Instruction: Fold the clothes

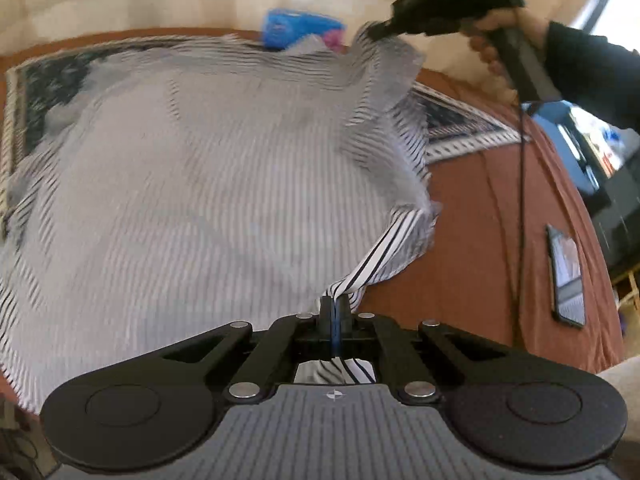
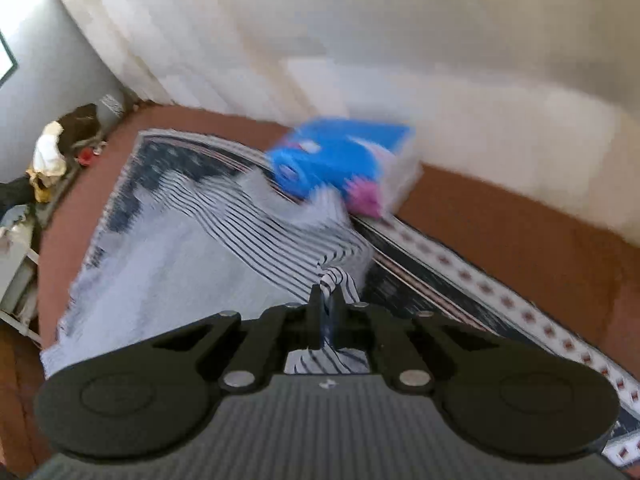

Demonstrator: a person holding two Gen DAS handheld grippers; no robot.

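The left gripper point(image 1: 334, 306) is clamped on an edge of the striped shirt point(image 1: 180, 184); the right gripper point(image 2: 328, 304) pinches another edge, jaws together on cloth; the shirt hangs spread between them above the patterned rug point(image 2: 460, 280); a blue package point(image 2: 340, 160) lies beyond.

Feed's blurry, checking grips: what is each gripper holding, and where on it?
Both clamp the striped shirt: the left gripper pinches a bunched edge corner, the right gripper another bunched edge corner, lifted above the rug.
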